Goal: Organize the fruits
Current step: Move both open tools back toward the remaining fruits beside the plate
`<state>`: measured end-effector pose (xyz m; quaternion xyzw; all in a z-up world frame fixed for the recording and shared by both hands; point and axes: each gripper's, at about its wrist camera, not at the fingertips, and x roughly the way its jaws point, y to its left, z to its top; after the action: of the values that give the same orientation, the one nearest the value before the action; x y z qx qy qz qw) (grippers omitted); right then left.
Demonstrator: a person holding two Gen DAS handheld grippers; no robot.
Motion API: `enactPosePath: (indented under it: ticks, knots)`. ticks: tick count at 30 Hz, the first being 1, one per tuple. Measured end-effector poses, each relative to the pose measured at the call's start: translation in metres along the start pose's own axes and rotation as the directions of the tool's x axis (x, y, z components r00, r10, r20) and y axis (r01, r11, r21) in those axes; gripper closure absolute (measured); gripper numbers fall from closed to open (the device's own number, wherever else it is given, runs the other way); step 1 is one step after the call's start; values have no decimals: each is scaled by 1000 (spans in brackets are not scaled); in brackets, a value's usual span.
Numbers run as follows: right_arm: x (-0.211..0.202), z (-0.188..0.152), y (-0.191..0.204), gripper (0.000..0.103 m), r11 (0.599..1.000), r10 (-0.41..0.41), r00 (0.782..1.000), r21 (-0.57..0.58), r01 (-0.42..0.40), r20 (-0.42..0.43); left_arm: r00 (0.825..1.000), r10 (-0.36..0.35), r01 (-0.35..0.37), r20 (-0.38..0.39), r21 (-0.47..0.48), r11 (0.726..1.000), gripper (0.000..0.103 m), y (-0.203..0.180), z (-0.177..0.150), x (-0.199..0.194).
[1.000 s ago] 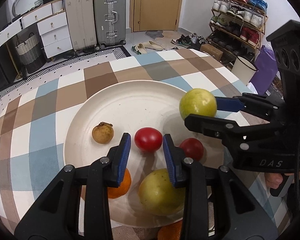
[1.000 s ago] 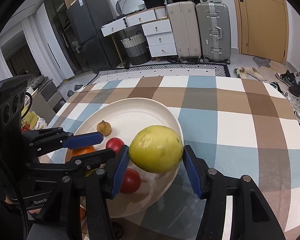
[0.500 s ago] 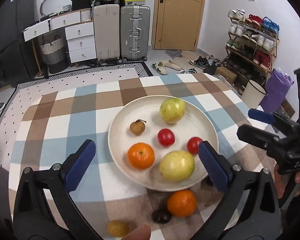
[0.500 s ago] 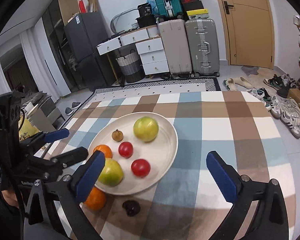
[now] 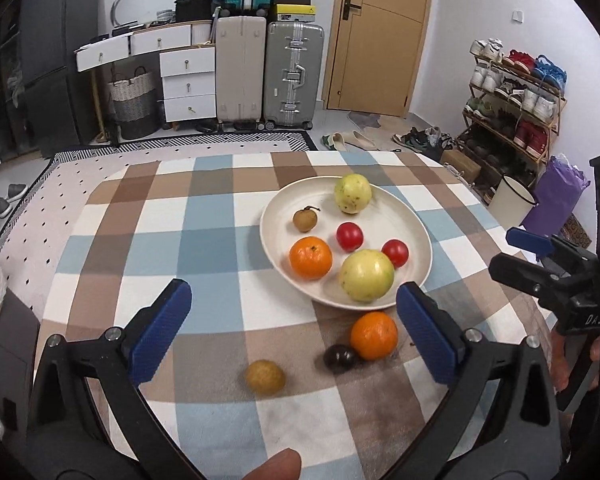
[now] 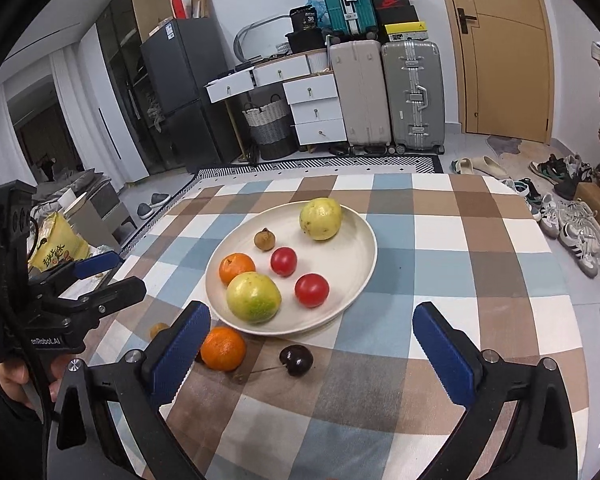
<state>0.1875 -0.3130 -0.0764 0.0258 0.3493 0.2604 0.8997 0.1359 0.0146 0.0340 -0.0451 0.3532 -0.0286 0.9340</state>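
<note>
A cream plate [image 5: 416, 224] [image 6: 360, 276] on the checked tablecloth holds two yellow-green guavas [image 5: 366, 276] [image 6: 320, 218], an orange [image 5: 311, 257], two red tomatoes [image 5: 349, 236] [image 6: 311, 289] and a small brown longan [image 5: 304, 219]. On the cloth in front of the plate lie an orange [image 5: 373, 335] [image 6: 223, 348], a dark cherry [image 5: 339, 357] [image 6: 296, 360] and a brown longan [image 5: 264, 377] [image 6: 159, 329]. My left gripper [image 5: 296, 336] is open and empty, back from the plate. My right gripper [image 6: 316, 348] is open and empty, also back from the plate.
The checked table [image 5: 156, 240] has rounded edges. Suitcases [image 5: 268, 72], white drawers [image 5: 184, 80] and a door stand behind it. A shoe rack [image 5: 512, 100] and a white bin [image 5: 512, 204] are at the right. A yellow snack bag [image 6: 56, 248] lies at the left.
My right gripper let go of the guava, which now lies at the far side of the plate. Both grippers opened wide and pulled back and up from the plate.
</note>
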Motion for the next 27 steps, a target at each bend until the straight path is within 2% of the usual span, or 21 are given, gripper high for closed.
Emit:
enactPosePath:
  ticks: [12, 19, 25, 27]
  knots:
    - [-10, -18, 10, 0, 999, -29, 999, -39, 28, -21, 999, 38, -38, -10, -26, 999, 1, 27, -25, -20]
    - [-2, -25, 7, 0, 997, -53, 997, -55, 49, -57, 998, 38, -41, -49, -55, 998, 1, 37, -39, -9]
    - [5, -32, -3, 0, 998, -65, 994, -26, 63, -84, 996, 53, -57, -75, -50, 997, 1, 39, -49, 3]
    - [7, -33, -5, 0, 996, -92, 993, -29, 90, -71, 995, 56, -61, -88, -55, 997, 1, 41, -52, 9]
